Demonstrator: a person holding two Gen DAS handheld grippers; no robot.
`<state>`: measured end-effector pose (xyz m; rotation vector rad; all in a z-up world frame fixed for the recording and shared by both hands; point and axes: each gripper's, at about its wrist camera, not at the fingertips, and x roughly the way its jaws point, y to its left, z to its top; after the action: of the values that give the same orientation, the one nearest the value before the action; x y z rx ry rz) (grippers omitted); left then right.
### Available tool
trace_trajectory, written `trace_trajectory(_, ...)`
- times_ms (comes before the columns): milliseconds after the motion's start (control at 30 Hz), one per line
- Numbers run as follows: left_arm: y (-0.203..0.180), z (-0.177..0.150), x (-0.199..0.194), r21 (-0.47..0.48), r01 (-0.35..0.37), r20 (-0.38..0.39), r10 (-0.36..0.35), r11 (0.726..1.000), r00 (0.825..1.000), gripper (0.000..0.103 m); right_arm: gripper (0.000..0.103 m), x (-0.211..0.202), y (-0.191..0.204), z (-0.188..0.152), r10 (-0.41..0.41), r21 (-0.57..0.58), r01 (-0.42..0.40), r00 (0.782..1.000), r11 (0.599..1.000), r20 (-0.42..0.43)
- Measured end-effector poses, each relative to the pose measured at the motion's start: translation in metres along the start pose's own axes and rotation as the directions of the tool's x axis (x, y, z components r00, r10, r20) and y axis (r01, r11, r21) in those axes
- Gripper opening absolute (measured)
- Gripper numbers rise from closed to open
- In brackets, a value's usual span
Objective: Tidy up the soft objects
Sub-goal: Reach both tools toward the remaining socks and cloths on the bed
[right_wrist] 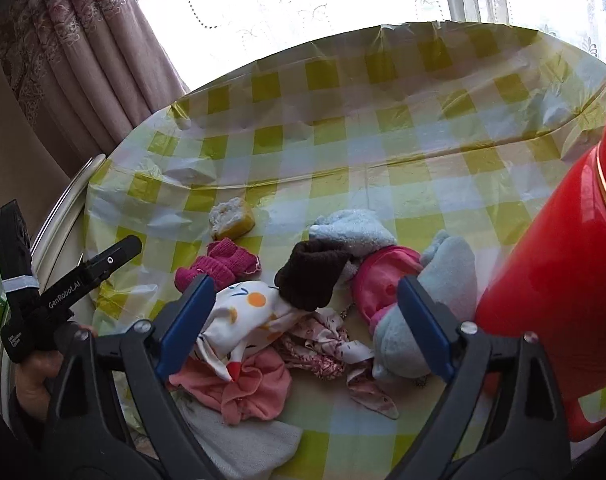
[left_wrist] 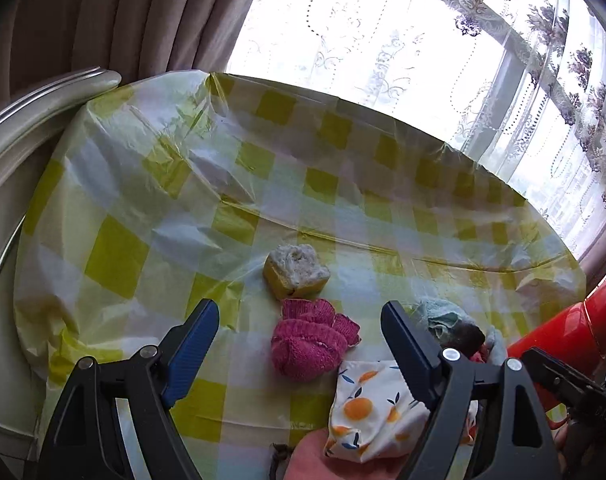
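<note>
Both grippers, left gripper [left_wrist: 301,320] and right gripper [right_wrist: 305,296], hover spread and empty; a pink knitted sock [left_wrist: 309,340] lies between the left jaws, a brown sock [right_wrist: 311,276] between the right.

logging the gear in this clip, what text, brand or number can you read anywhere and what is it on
"GenRobot.AI": white lettering along the black arm of the left gripper, seen from the right wrist view.
Small white print on the black handle block of that same gripper: too small to read.
Faint embossed letters on the black part at the right edge of the left wrist view: too blurred to read.
No other readable text on the cloths, the sponge or the red jug.
</note>
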<state>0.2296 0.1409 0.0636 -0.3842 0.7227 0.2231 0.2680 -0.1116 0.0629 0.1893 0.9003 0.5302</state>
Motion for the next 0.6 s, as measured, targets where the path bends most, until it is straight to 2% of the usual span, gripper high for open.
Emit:
trace_trajectory(133, 0.008, 0.021, 0.051, -0.067, 0.023, -0.112, -0.03, 0.997, 0.993, 0.085, 0.089, 0.025, -0.004, 0.005, 0.009, 0.044, -0.008, 0.999, 0.999, -0.035)
trace_trajectory(200, 0.01, 0.027, 0.081, -0.109, 0.029, -0.187, -0.049, 0.994, 0.981, 0.085, 0.086, 0.035, -0.005, 0.007, 0.011, 0.052, -0.009, 0.999, 0.999, -0.046)
trace_trajectory(333, 0.013, 0.036, 0.134, -0.16, -0.025, -0.31, -0.026, 0.987, 0.95, 0.085, 0.076, 0.053, -0.005, 0.006, 0.021, 0.066, -0.016, 0.997, 0.998, -0.074)
trace_trajectory(400, 0.01, 0.037, 0.153, -0.139, -0.065, -0.351, 0.012, 0.988, 0.936, 0.085, 0.072, 0.061, -0.005, 0.004, 0.025, 0.069, -0.019, 0.996, 0.997, -0.087)
trace_trajectory(467, 0.004, 0.035, 0.168, -0.106, -0.075, -0.386, 0.028, 0.992, 0.922, 0.085, 0.066, 0.068, -0.007, 0.002, 0.028, 0.076, -0.021, 0.995, 0.997, -0.095)
trace_trajectory(600, -0.014, 0.032, 0.179, 0.001, -0.11, -0.383, 0.102, 0.994, 0.918, 0.086, 0.053, 0.074, -0.011, -0.001, 0.032, 0.084, -0.023, 0.994, 0.996, -0.103)
